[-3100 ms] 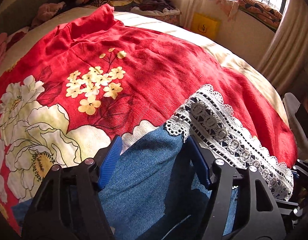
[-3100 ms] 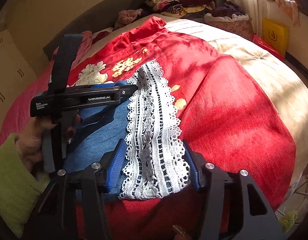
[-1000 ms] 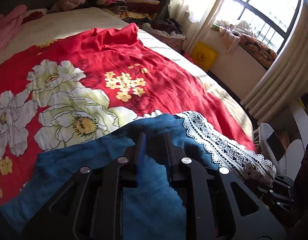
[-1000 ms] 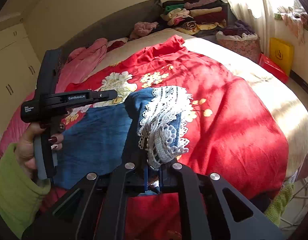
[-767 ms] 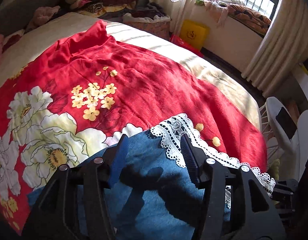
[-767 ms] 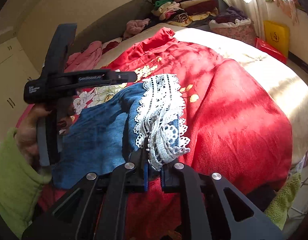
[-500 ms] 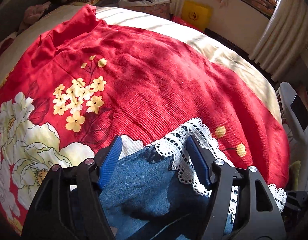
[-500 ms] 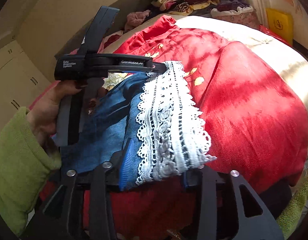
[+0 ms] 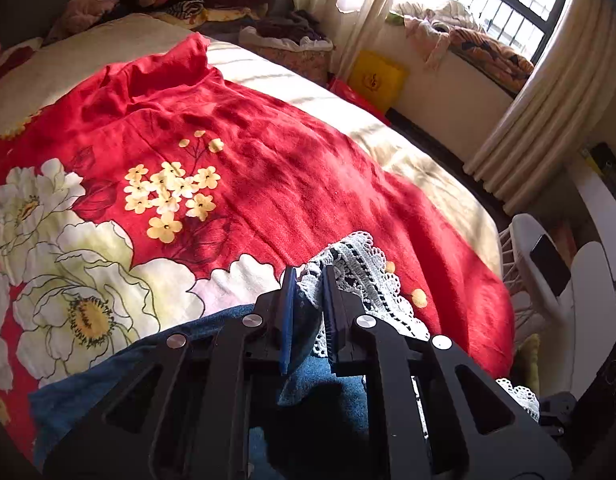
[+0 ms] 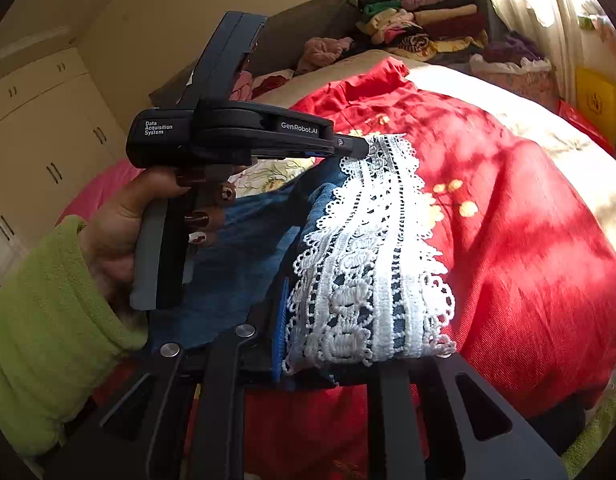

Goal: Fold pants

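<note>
While both grippers hold fabric, I read the scene as follows.
Bed: red floral bedspread (image 9: 292, 184) over a cream sheet; it is my work surface.
Pants: blue denim pants (image 10: 236, 264) lie on the near part of the bedspread, lace-trimmed hem (image 10: 371, 264) raised off it.
Left gripper (image 9: 308, 280): jaws have just been closing; now pinching the far corner of the hem, denim and lace between them.
Right gripper (image 10: 343, 344): jaws have just been closing; now clamped on the near corner of the hem, lace draped over them.
Progress: I judge one fold under way; hem lifted, not yet laid down. Remaining: lay down, flatten, fold again.
</note>
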Available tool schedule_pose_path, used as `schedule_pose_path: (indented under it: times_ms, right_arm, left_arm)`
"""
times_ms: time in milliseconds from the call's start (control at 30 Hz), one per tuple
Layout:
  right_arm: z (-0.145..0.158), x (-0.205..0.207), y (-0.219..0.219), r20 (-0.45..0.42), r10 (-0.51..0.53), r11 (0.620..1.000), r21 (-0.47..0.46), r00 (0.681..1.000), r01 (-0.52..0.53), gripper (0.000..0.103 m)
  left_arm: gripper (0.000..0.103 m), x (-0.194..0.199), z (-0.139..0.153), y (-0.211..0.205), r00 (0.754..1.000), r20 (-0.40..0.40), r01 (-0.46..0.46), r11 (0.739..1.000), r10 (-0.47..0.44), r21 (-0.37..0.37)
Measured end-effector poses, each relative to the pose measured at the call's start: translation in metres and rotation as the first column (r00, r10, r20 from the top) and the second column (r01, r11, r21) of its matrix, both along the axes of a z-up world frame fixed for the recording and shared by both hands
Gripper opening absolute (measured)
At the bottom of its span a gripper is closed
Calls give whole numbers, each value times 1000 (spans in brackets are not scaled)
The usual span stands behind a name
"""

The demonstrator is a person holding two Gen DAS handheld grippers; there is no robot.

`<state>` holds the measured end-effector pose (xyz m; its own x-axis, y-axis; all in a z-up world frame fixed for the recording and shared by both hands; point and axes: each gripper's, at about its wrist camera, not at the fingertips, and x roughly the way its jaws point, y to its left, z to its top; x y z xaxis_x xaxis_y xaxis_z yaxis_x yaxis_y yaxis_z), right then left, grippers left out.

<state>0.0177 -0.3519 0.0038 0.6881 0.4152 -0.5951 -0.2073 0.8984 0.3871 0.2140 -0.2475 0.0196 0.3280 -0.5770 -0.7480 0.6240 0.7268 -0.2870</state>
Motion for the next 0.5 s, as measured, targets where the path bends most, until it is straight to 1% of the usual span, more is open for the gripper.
schedule_pose_path:
  times_ms: [100,167,267,333,400,467,500]
  right_arm:
    - [14,-1,24,44,57,997,-62,997,-54,16]
    - [22,-2,47,63,110,989,-108,992,-103,16]
    - [26,-2,85,79,202,963,-199,976,-183,16]
    - [23,-1,112,72,260,937,-259,963,-234,16]
    - [16,0,136,47,310,912,-296,950,-283,16]
    - [8,0,161,25,355,878,-351,935,-324,16]
    - [4,-1,171,16,374,861,-377,927,-341,16]
  left_arm:
    - [7,-8,16,35,999,-3,-47,995,47,-85]
    - [7,-13,23,57,997,11,-81,991,83,-105]
    - [7,-24,31,100,988,25,-146,978,151,-148]
    - [7,-27,30,131,974,23,-218,963,224,-159]
    - [9,-30,25,155,957,14,-286,947,291,-148]
    - [11,-31,18,178,930,-8,-365,923,367,-121]
    - [15,-32,16,192,912,-24,-409,905,409,-113]
